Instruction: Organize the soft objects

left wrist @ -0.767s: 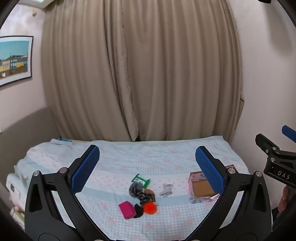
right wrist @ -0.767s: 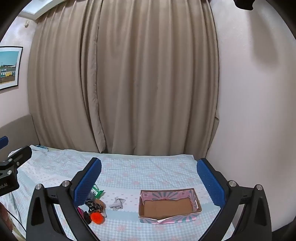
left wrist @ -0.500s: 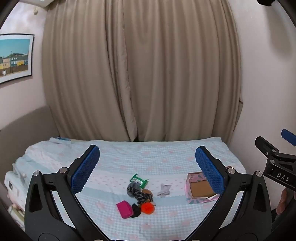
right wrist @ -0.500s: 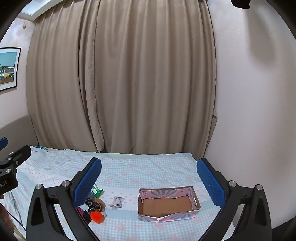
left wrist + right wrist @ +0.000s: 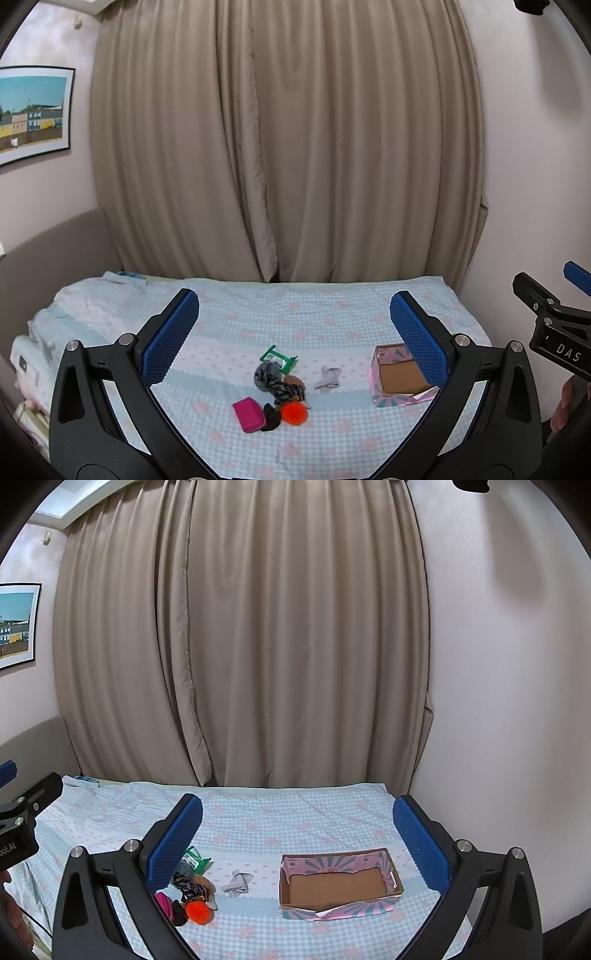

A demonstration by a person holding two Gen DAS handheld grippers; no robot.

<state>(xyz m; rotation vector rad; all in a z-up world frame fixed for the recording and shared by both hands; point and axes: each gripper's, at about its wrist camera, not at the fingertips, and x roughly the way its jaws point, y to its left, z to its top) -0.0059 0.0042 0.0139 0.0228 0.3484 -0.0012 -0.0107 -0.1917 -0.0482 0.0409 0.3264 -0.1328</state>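
Observation:
A small pile of soft things lies on the bed: an orange pompom (image 5: pixel 294 413), a magenta pouch (image 5: pixel 248 414), a black scrunchie (image 5: pixel 271 416), a dark braided rope toy (image 5: pixel 280 386), a green frame (image 5: pixel 279 357) and, apart to the right, a grey cloth (image 5: pixel 327 379). A pink open cardboard box (image 5: pixel 340 882) stands empty right of them. My left gripper (image 5: pixel 294 338) is open and empty, well above the pile. My right gripper (image 5: pixel 297 840) is open and empty, above the box and cloth (image 5: pixel 237 881).
The bed has a light blue checked cover (image 5: pixel 295 314) and fills the space between a padded wall on the left and a plain wall on the right. Beige curtains (image 5: pixel 284 147) hang behind it. Folded bedding (image 5: pixel 33 347) lies at the left edge.
Both grippers have risen and drawn back a little, so the pile and the box sit slightly lower and smaller in view. Nothing on the bed has moved.

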